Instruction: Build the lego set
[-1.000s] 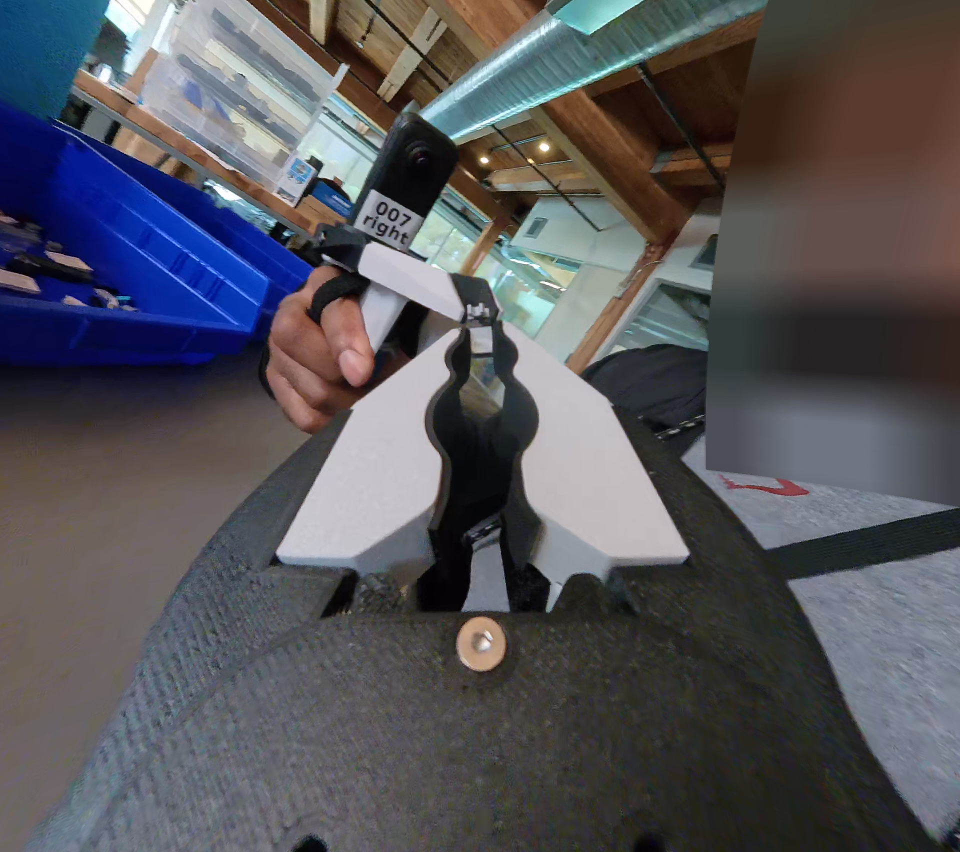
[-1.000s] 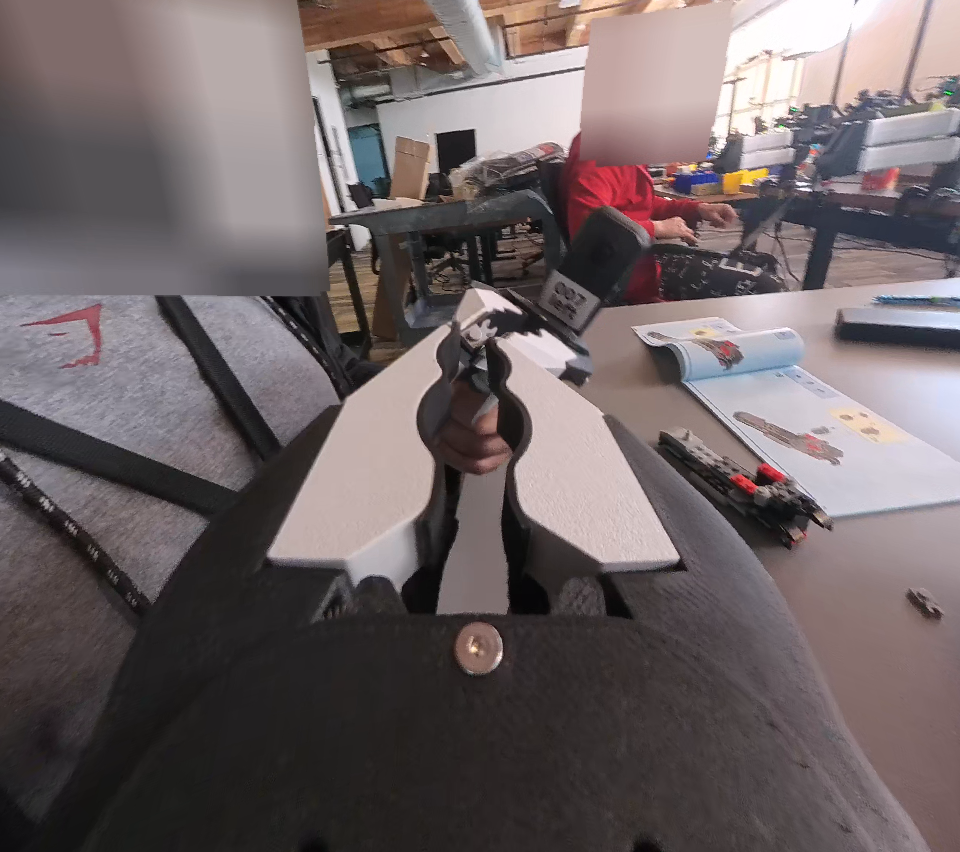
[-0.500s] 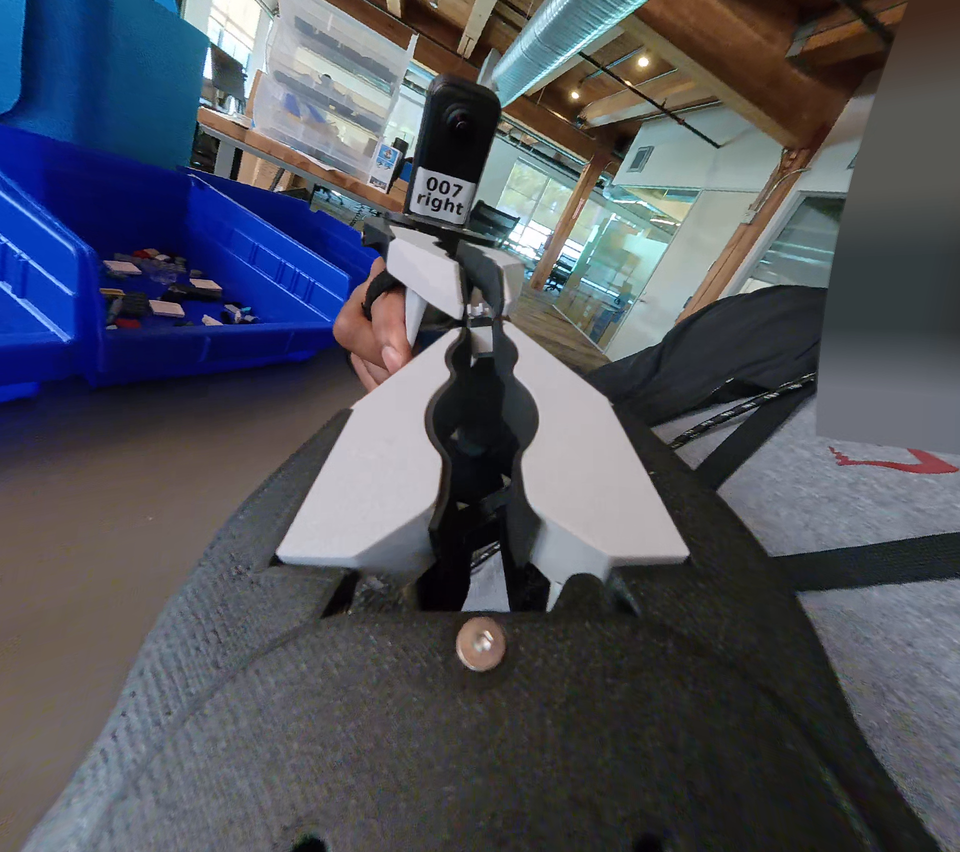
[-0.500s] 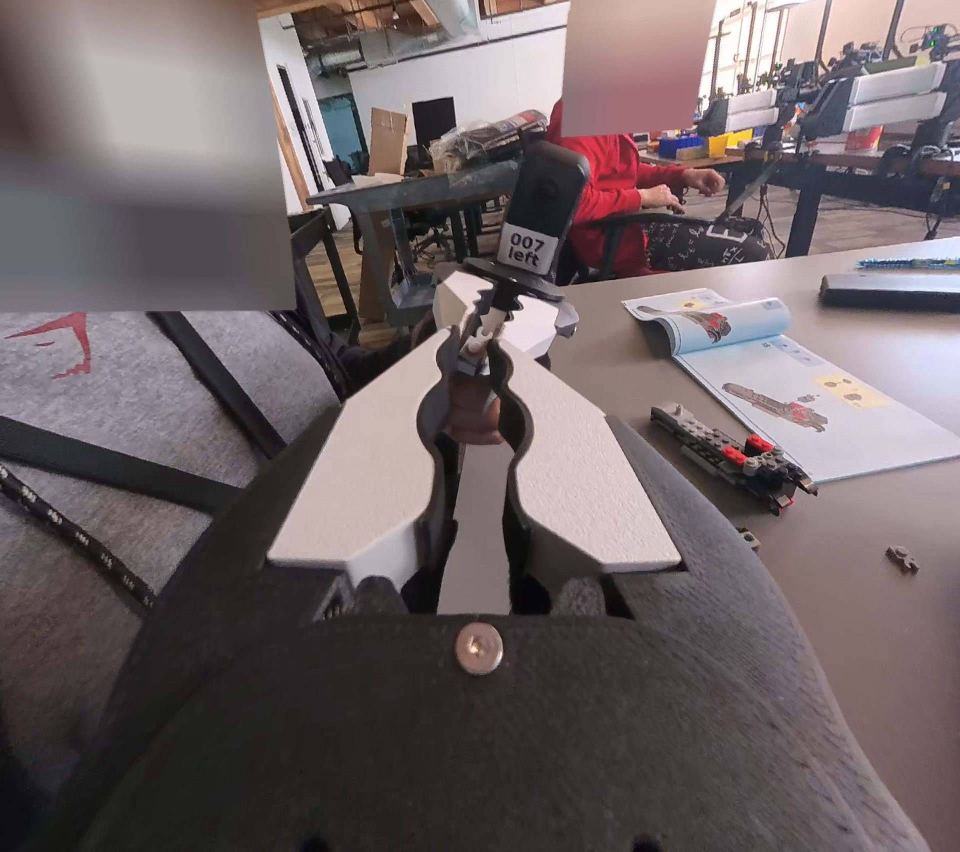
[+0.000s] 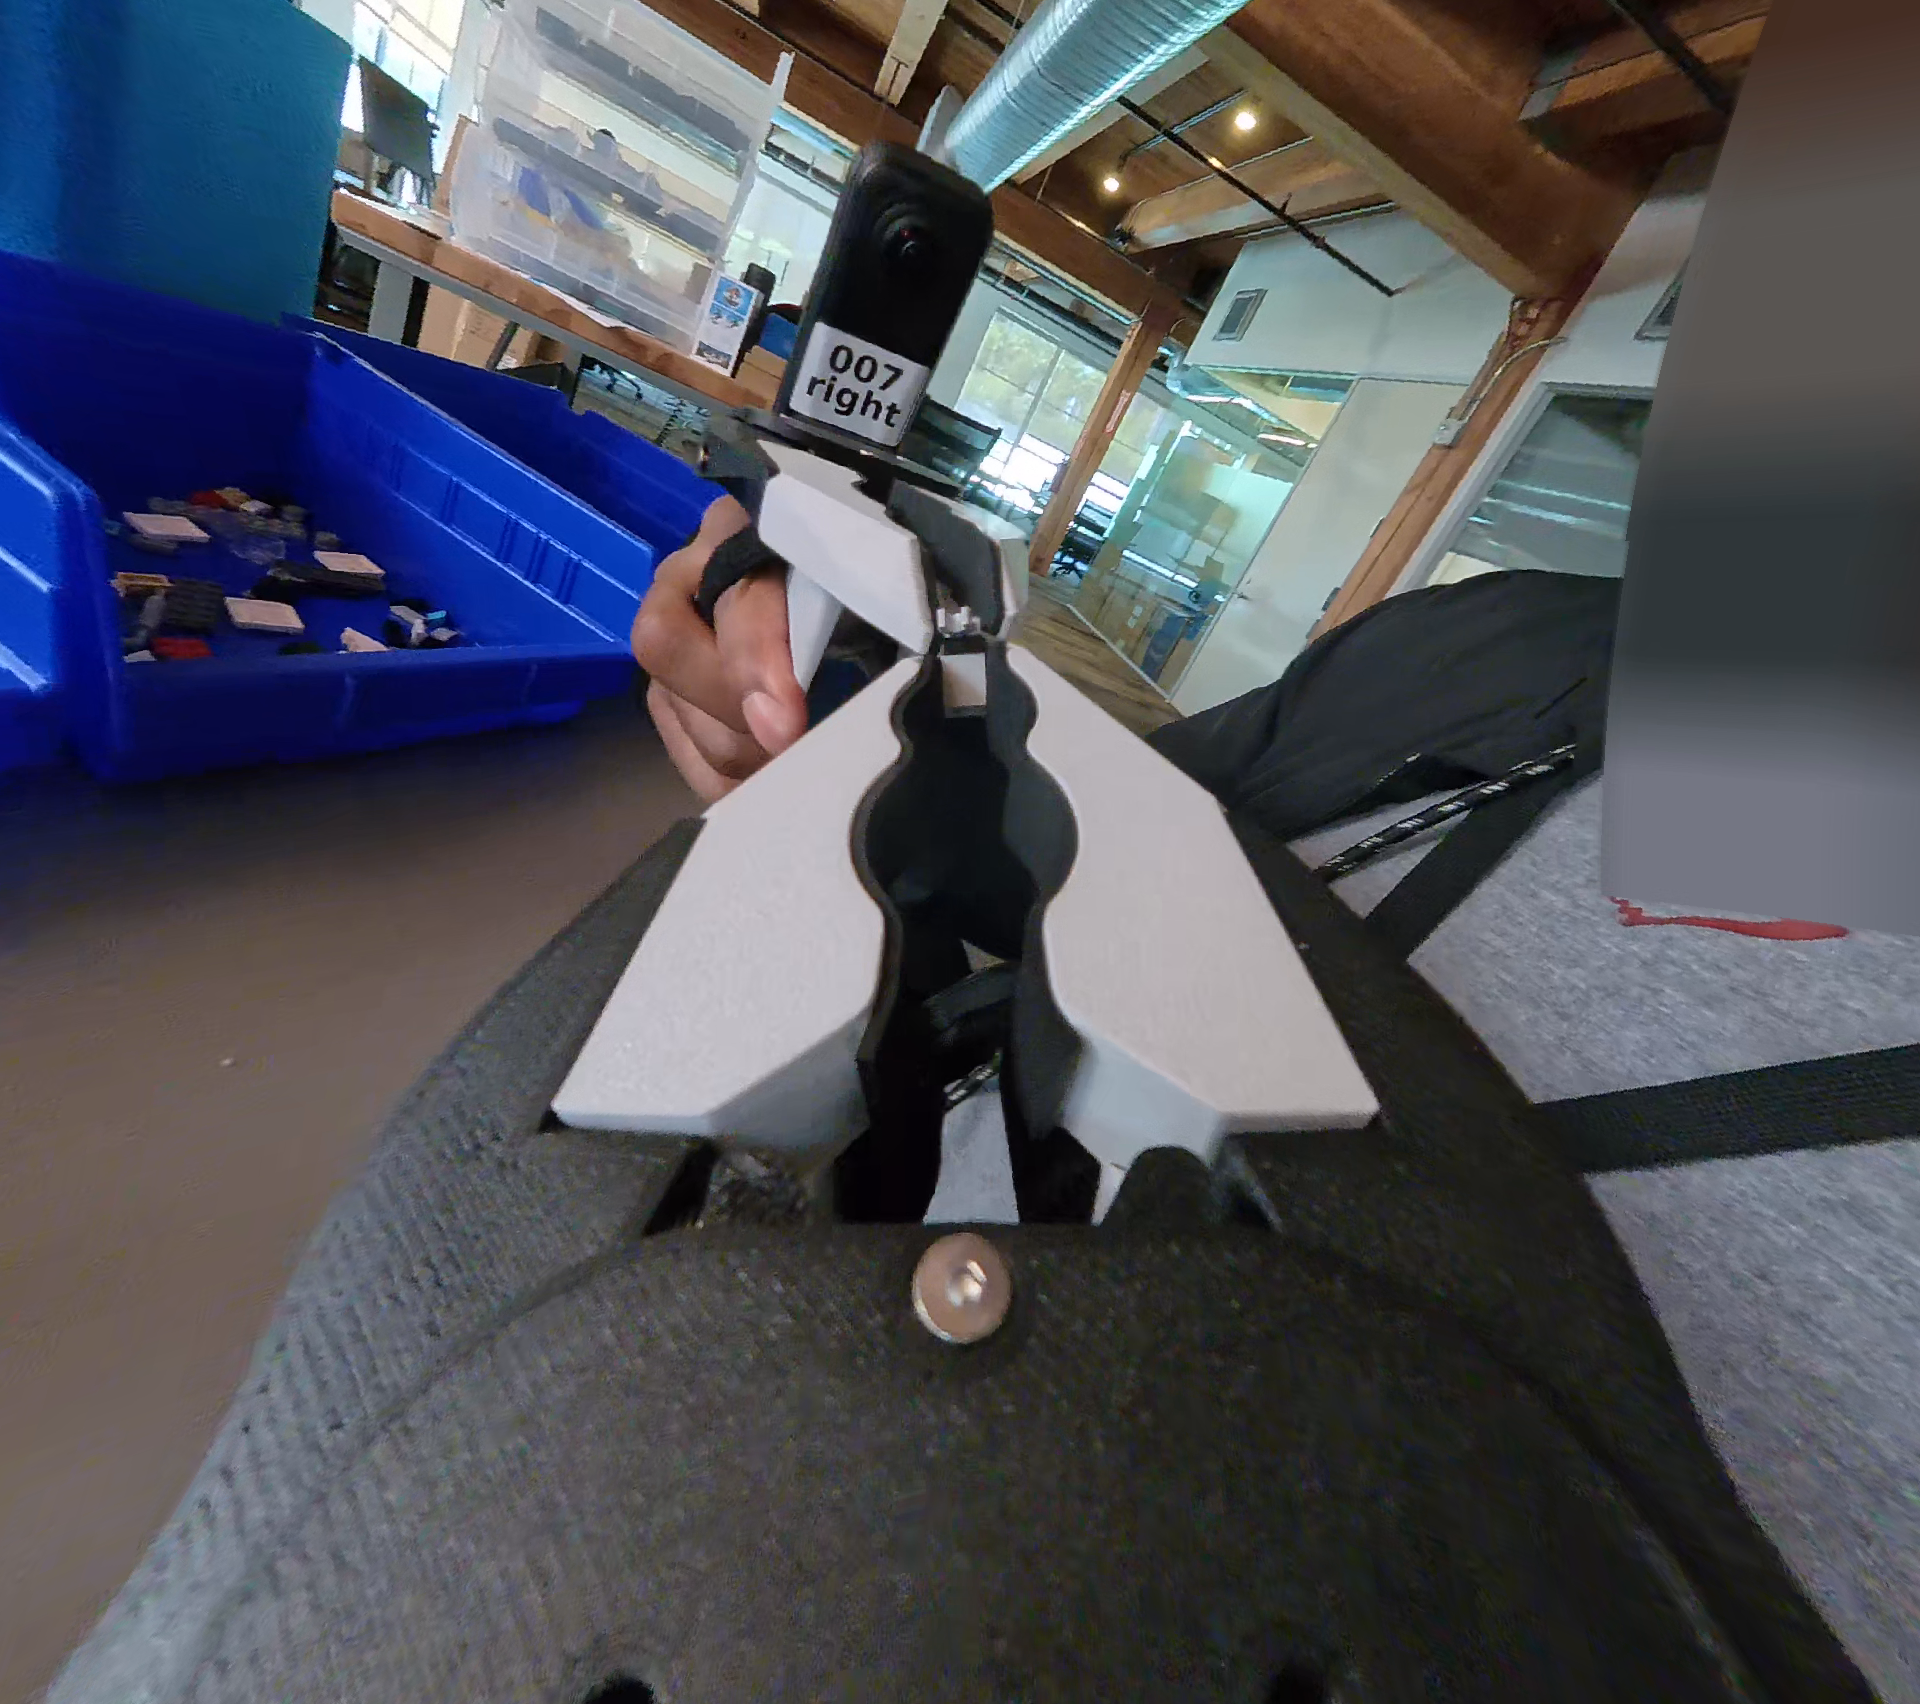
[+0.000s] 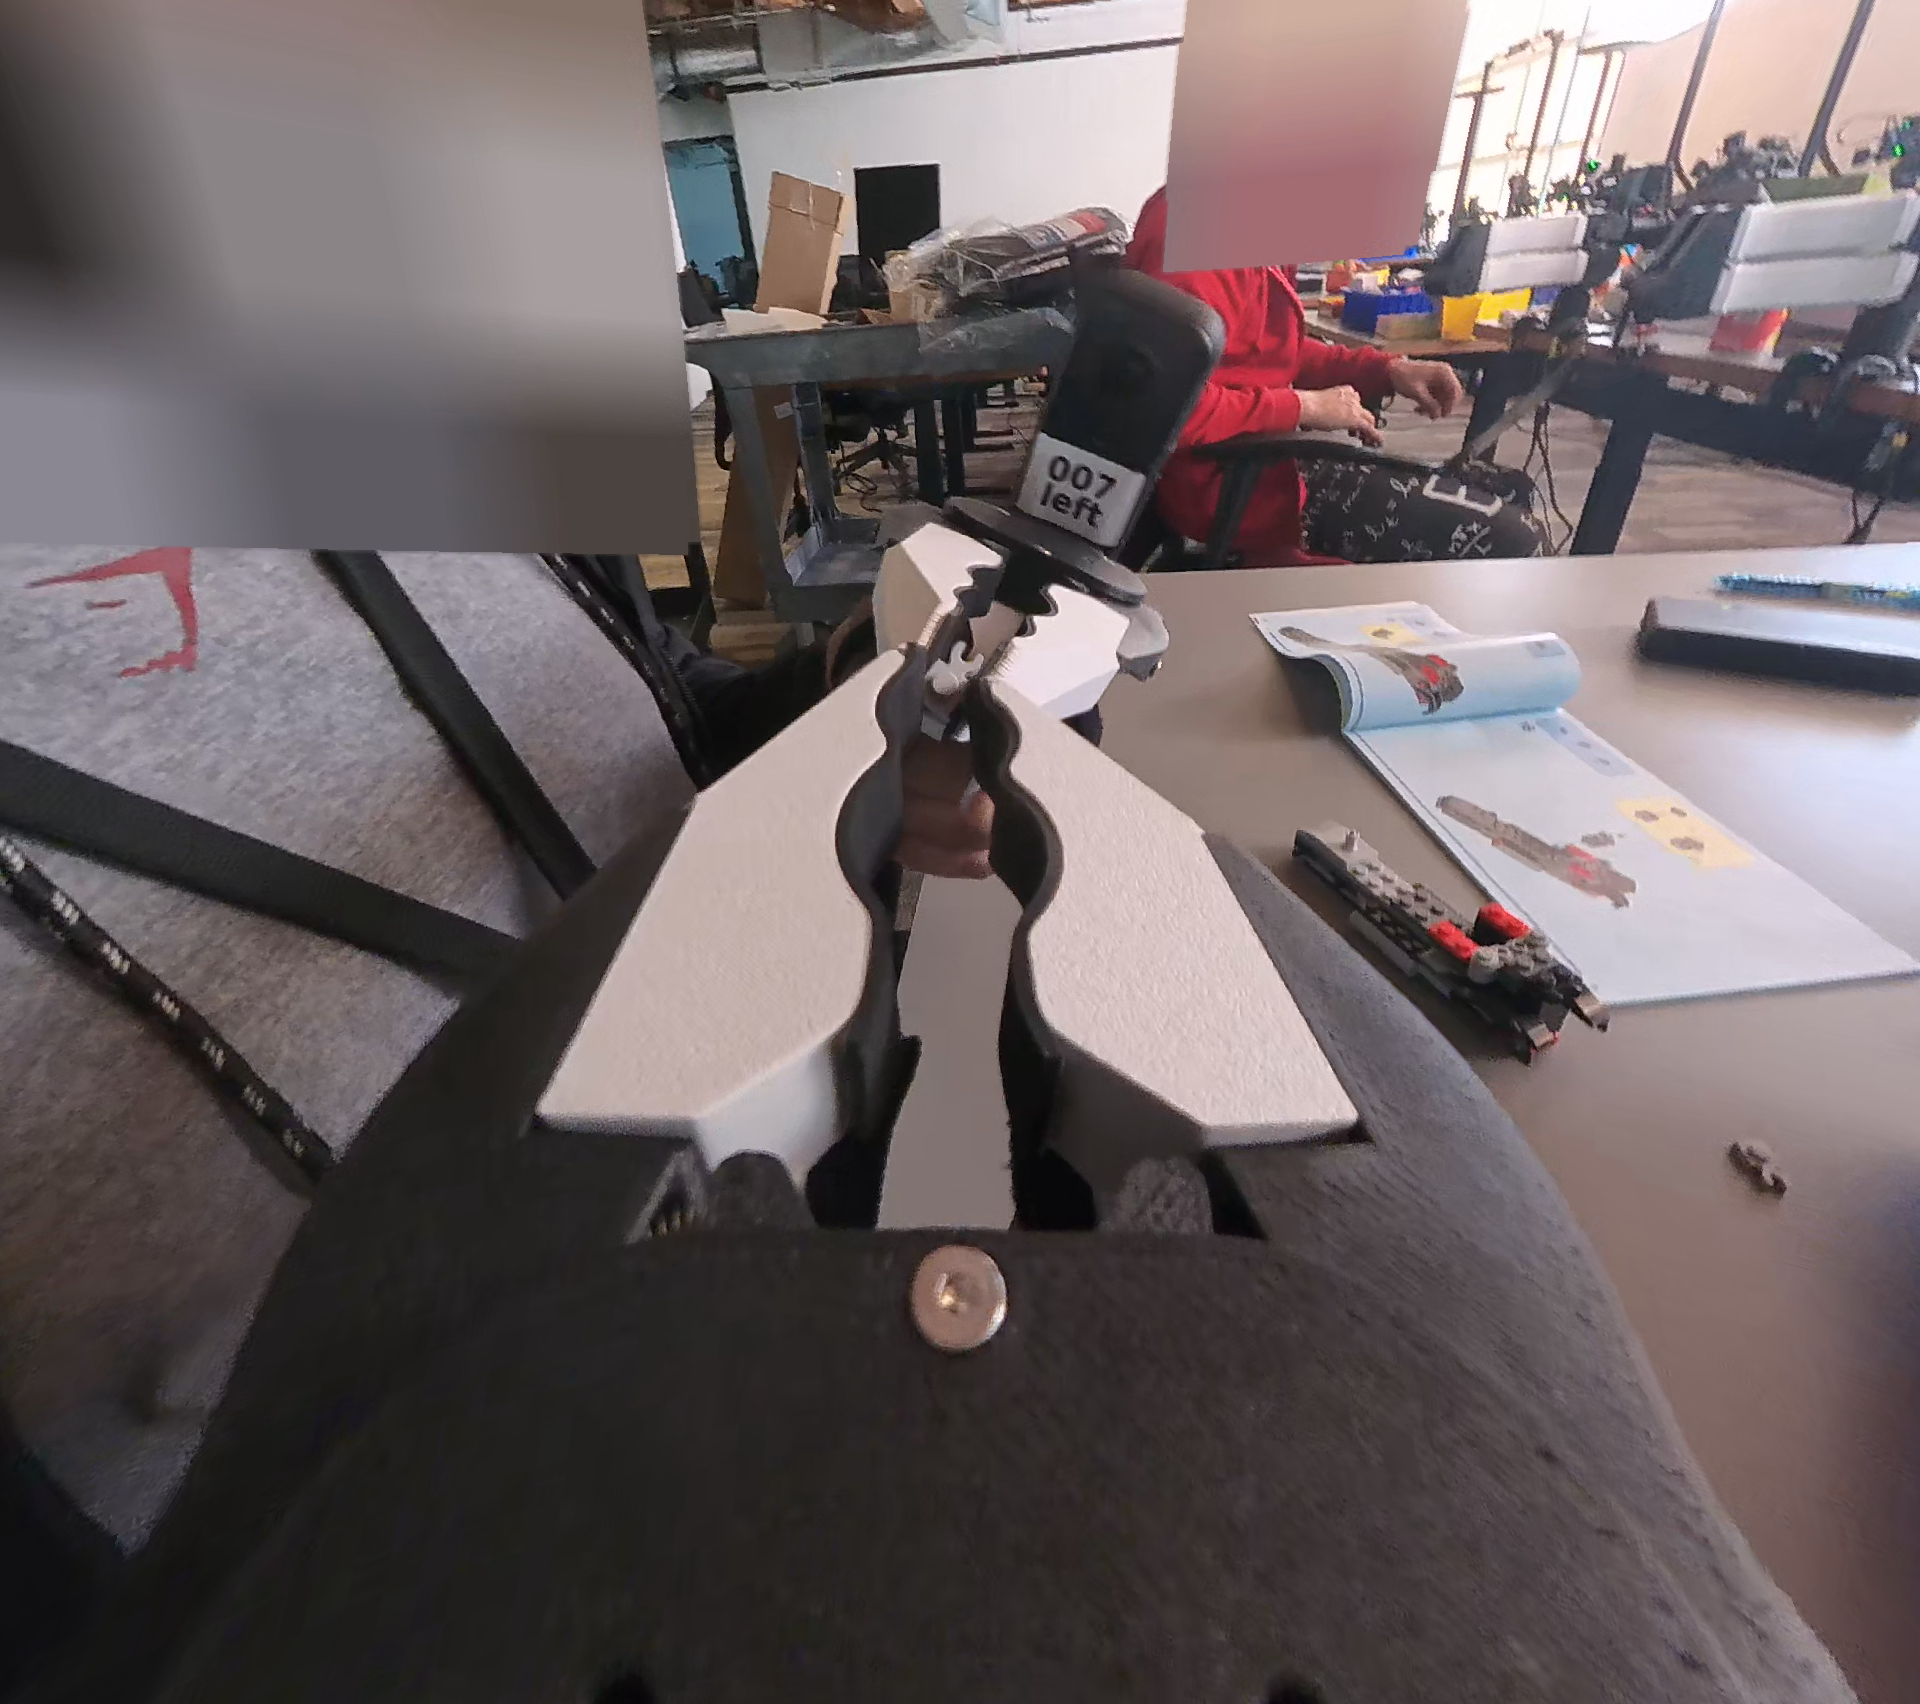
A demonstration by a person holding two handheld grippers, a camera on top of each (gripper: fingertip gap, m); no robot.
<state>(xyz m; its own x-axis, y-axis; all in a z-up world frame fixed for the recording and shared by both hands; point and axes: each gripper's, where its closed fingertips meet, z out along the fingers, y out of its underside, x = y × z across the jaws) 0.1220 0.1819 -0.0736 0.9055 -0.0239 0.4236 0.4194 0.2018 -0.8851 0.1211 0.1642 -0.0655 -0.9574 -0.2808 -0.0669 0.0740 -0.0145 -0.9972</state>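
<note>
My left gripper [image 5: 961, 672] and my right gripper [image 6: 951, 690] meet tip to tip in the air over the near table edge. Each is shut on a small light grey lego piece, seen in the left wrist view [image 5: 962, 690] and in the right wrist view [image 6: 951, 675]. The two pieces touch where the tips meet; I cannot tell whether they are joined. The right gripper [image 5: 883, 553] faces me in the left wrist view, the left gripper [image 6: 997, 615] in the right wrist view. A partly built dark grey and red lego model [image 6: 1455, 937] lies on the table to the right.
An open instruction booklet [image 6: 1621, 833] lies beyond the model, with a small loose piece [image 6: 1758, 1168] nearer and a flat black object [image 6: 1777, 646] farther back. A blue bin [image 5: 343, 698] of loose pieces stands at the left. A person's grey-clad torso [image 6: 208, 823] is close behind the grippers. The tips of both grippers are at nearly the same place.
Both grippers have turned together while staying tip to tip. The left wrist view has swung down towards the blue bin. The right gripper now stands more upright.
</note>
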